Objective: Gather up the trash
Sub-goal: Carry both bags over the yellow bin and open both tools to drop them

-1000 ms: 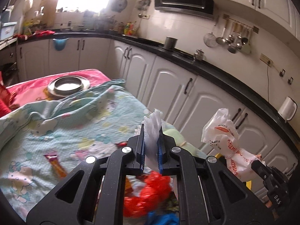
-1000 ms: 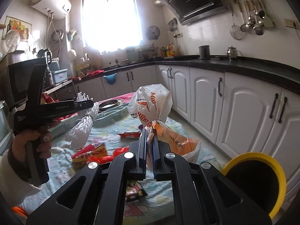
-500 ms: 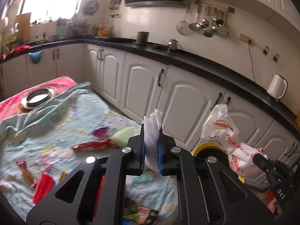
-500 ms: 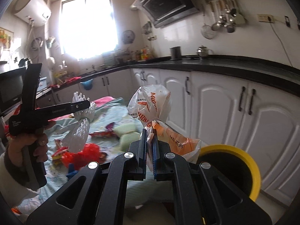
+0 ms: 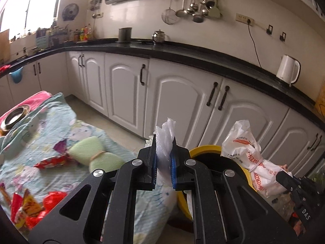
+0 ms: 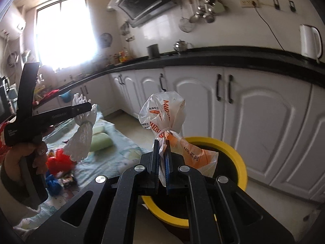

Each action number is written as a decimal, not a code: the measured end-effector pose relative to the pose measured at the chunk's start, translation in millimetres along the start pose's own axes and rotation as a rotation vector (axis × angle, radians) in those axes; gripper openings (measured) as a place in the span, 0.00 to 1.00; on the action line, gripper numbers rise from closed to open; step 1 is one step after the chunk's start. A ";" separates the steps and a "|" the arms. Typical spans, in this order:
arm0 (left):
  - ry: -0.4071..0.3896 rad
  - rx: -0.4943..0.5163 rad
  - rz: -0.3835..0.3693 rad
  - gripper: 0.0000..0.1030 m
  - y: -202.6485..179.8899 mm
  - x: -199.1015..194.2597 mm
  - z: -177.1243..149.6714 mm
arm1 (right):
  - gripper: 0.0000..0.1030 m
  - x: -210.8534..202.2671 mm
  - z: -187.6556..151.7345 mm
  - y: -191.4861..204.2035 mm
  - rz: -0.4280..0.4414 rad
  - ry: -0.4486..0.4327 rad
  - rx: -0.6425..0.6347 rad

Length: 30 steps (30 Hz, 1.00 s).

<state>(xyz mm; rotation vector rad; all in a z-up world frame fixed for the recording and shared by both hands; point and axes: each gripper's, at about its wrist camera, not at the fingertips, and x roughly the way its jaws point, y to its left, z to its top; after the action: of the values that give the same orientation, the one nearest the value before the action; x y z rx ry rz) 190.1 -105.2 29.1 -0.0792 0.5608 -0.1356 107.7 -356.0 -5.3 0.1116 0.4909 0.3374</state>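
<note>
1. Swinging away from the cartoon-print bedspread (image 5: 61, 134), both views now face the white cabinet doors, and the yellow-rimmed black bin (image 6: 233, 152), off to the lower right a second ago, sits near the centre of the right wrist view and at lower centre-right of the left wrist view. My reading is that both loads have been carried to the drop point and the release is the step in hand.
2. The left gripper (image 5: 163, 160) is clenched on a white crinkled plastic bag tied into a bundle (image 5: 165, 142); its blue pads press the plastic from both sides with only the bag between them. The bundle hangs beside the bin's rim, not clearly over the opening.
3. The right gripper (image 6: 161, 162) is clamped on the knotted neck of a white-and-orange printed plastic bag (image 6: 164, 113), which appears in front of the bin mouth, just above the centre of the frame.
4. Red snack wrappers (image 5: 30, 207) lie on the bedspread at lower left, so more trash remains to collect.
</note>
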 end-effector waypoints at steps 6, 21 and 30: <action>0.030 0.035 -0.016 0.06 -26.2 28.7 -5.1 | 0.05 1.1 -14.0 -21.8 -0.054 0.032 0.037; 0.130 0.095 -0.085 0.07 -67.9 87.5 -27.6 | 0.05 24.8 -42.3 -48.5 -0.129 0.155 0.089; 0.184 0.074 -0.132 0.34 -71.4 106.8 -34.6 | 0.14 35.6 -48.8 -55.9 -0.129 0.179 0.125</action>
<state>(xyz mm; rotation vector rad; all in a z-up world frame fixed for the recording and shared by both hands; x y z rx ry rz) 253.5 -193.0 -48.2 -0.0313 0.7337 -0.2938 130.0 -395.1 -74.2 0.1710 0.6937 0.1910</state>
